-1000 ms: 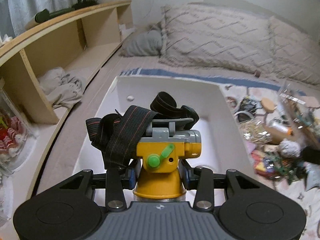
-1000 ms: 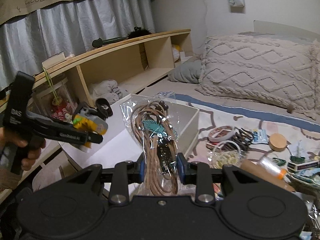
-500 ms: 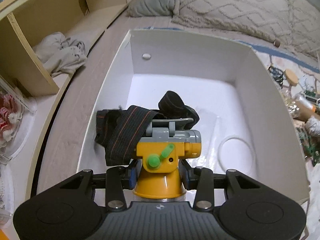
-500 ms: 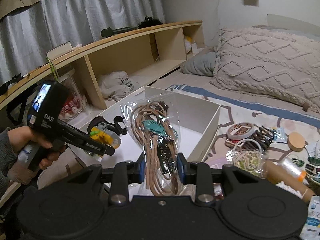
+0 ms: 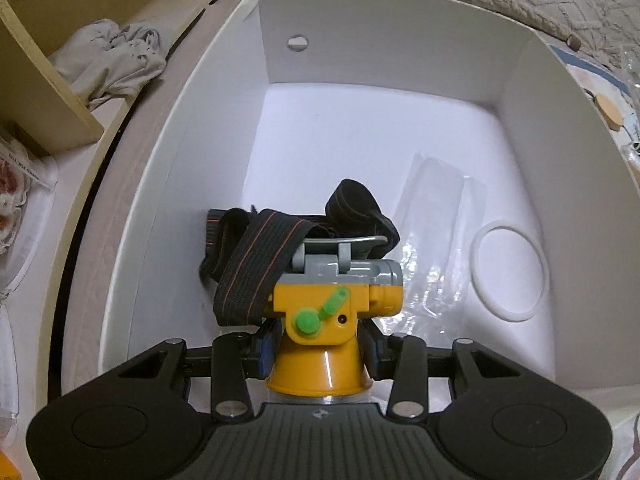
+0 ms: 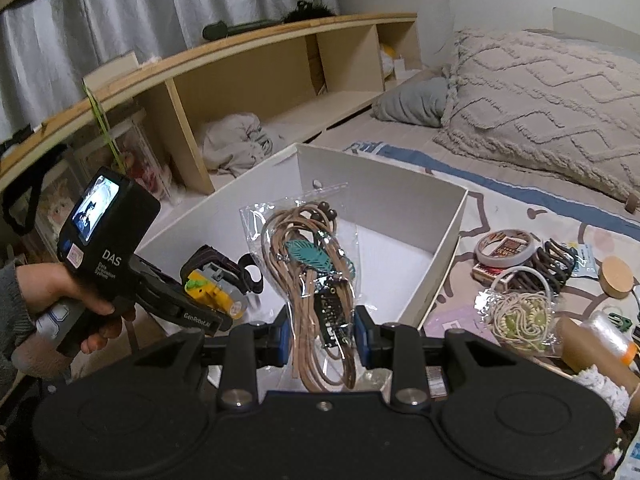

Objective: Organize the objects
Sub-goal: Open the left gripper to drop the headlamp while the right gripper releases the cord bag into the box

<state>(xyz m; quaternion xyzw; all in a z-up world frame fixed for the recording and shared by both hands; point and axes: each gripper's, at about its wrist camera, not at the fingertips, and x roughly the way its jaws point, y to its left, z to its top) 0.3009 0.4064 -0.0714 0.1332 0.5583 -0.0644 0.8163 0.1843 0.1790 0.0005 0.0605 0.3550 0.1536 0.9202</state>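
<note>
Taking the white box (image 6: 420, 216) on the bed as the landmark: to its left runs a low wooden shelf (image 6: 256, 80), with a crumpled pale cloth (image 6: 234, 142) lying in the compartment nearest the box's far left corner.

At the box's left wall a hand (image 6: 60, 300) holds the left tool (image 5: 318, 344), which points steeply down into the box. Its jaws are closed on the yellow body of a headlamp (image 5: 324, 312); the lamp's grey top and its black strap (image 5: 256, 260) with thin orange stripes stand forward of the jaws, over the left half of the box floor. Whether the strap touches the floor I cannot tell. On the floor to the right of the headlamp lie a clear plastic piece (image 5: 436, 240) and, nearer the right wall, a white ring (image 5: 508, 272).

The right tool (image 6: 320, 336) hangs at the near edge of the box, towards its right half. Its jaws are clamped on a clear bag of tan cords (image 6: 308, 280) with a teal leaf charm, held upright above the near wall.

To the right of the box, small things are scattered on the bed: a tape roll (image 6: 506, 246), a round wooden lid (image 6: 618, 278) and a bag of beads (image 6: 518, 318). Beyond the box's far right corner lies a textured pillow (image 6: 560, 112).
</note>
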